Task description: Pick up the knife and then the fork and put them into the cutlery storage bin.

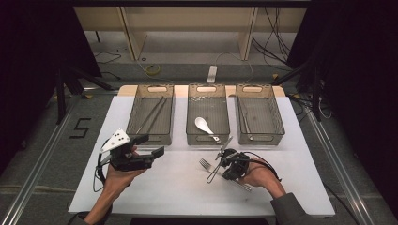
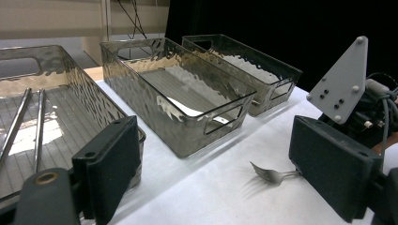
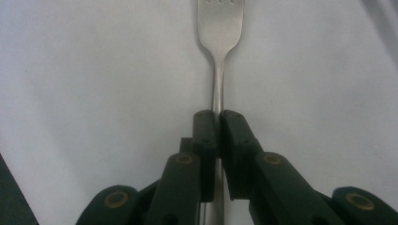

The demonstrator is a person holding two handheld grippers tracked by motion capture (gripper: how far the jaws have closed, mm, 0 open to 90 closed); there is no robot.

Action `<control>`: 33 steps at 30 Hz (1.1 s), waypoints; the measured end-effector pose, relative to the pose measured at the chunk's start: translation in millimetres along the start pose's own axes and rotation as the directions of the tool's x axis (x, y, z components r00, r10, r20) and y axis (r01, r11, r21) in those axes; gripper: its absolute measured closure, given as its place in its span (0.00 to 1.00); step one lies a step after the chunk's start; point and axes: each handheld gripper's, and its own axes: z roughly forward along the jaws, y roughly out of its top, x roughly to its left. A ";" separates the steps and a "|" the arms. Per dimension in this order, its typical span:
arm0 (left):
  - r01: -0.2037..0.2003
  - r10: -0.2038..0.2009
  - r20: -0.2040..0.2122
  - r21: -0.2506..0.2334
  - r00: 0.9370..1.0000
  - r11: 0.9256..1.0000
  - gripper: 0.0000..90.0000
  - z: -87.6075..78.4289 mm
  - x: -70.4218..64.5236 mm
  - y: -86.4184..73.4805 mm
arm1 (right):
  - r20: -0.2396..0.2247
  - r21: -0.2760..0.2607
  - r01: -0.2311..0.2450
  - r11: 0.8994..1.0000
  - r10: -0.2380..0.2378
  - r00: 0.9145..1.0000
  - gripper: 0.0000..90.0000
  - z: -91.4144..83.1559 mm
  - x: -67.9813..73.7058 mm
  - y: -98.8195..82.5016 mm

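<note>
A metal fork [image 1: 203, 163] lies on the white table cover, tines toward the left. My right gripper [image 1: 221, 171] is shut on its handle. In the right gripper view the two black pads [image 3: 208, 123] press the thin handle from both sides, and the fork's head [image 3: 219, 28] points away at the top. My left gripper [image 1: 151, 146] is held above the table at the left, open, with nothing between its pads [image 2: 112, 161]. Between its jaws in the left gripper view I see the fork's tines [image 2: 267, 174] and the right gripper's grey plate [image 2: 341, 86].
Three clear trays stand in a row at the back. The left tray [image 1: 133, 108] holds two long metal sticks [image 1: 152, 114]. In the middle tray [image 1: 208, 137] lies a white spoon [image 1: 205, 125]. The right tray [image 1: 277, 117] holds a thin metal utensil [image 1: 245, 123].
</note>
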 end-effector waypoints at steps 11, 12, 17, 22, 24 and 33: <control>0.000 0.000 -0.001 -0.001 1.000 1.000 0.18 0.0 -0.1 0.0 | 0.005 -0.060 -0.032 0.998 0.032 0.999 0.95 -13.9 -8.0 -4.1; 0.000 0.000 -0.001 -0.001 1.000 1.000 0.18 -0.2 0.0 0.0 | 0.005 -0.066 -0.034 0.997 0.035 0.999 0.94 -15.6 -9.0 -4.7; 0.000 0.000 -0.002 -0.002 1.000 1.000 0.18 -0.2 -0.2 0.0 | 0.005 -0.104 -0.057 0.993 0.057 0.998 0.95 -25.9 -13.7 -8.1; -0.001 0.001 -0.001 -0.002 1.000 1.000 0.18 -0.1 0.0 0.1 | -0.007 -0.147 -0.081 0.986 0.081 0.997 0.95 -35.7 -21.4 -14.1; 0.004 -0.004 -0.002 -0.004 1.000 1.000 0.18 -0.2 0.0 0.0 | -0.012 -0.164 -0.100 0.981 0.099 0.995 0.95 -40.1 -25.6 -17.8; 0.002 -0.002 -0.003 -0.005 1.000 1.000 0.18 0.1 0.0 0.0 | -0.020 -0.256 -0.159 0.953 0.160 0.987 0.95 -63.1 -40.6 -33.1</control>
